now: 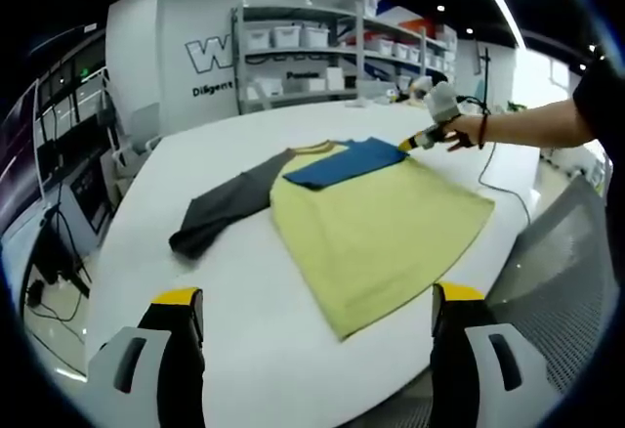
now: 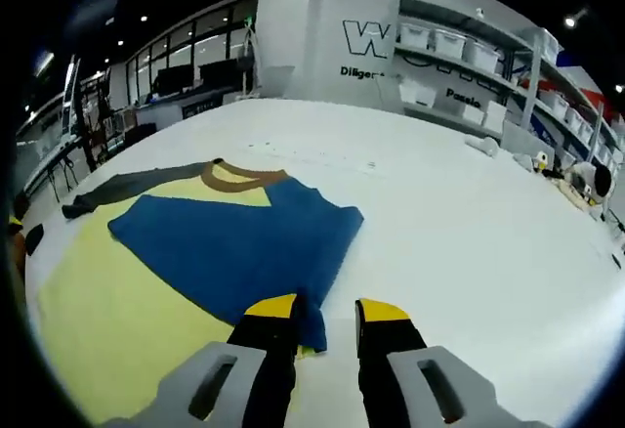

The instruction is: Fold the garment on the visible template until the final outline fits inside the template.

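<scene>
The garment is lying flat on the white table with its blue sleeve folded in; the right hand-held gripper is pinching that sleeve's edge, risking dragging the fold askew; the left hand-held gripper is hovering apart, empty.

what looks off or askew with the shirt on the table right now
The yellow shirt lies askew: its blue sleeve is folded across the body, while the grey sleeve trails out crumpled. No template outline shows on the white table.

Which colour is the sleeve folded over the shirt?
Blue sleeve, clearest in the right gripper view.
</scene>
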Motion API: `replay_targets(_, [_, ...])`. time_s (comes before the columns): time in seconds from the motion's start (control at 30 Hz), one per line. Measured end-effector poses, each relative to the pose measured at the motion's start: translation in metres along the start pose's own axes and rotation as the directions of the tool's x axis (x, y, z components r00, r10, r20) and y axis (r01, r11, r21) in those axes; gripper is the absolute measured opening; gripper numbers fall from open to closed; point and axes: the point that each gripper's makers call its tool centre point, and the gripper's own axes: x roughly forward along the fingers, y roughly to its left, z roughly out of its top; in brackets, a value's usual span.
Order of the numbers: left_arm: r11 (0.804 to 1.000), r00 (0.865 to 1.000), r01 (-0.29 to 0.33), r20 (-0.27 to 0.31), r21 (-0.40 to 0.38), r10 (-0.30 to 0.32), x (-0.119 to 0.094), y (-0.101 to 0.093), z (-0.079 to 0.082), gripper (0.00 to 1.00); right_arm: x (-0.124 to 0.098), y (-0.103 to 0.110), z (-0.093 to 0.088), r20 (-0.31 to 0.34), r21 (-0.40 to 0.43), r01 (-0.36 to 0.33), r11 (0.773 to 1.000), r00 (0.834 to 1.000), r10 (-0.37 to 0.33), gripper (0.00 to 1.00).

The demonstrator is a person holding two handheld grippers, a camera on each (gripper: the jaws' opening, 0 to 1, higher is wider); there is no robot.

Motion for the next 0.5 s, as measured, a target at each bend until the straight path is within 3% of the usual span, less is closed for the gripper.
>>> replay_targets(0.2, [1.0,1.0,-0.004,-0.001,-0.007,0.004,0.0003,0.0013,-0.0005,0.92,0.0016,-0.0033,-0.0046,-0.03,0.015,0.027,1.0,0.999,-0.026,0.14])
replay_targets(0.33, [1.0,1.0,-0.004,-0.012,0.0,0.004,0.0007,0.0006,-0.002,0.92,0.0012,0.0037,-0.0072,-0.043,0.006,0.015,1.0,0.999,-0.014,0.0])
replay_targets(0.5, [1.0,1.0,-0.009,-0.023,0.006,0.009,0.0008,0.0011,-0.0037,0.91,-0.0024,0.0032,-0.0094,-0.07,0.031,0.036,0.999,0.997,-0.033,0.0])
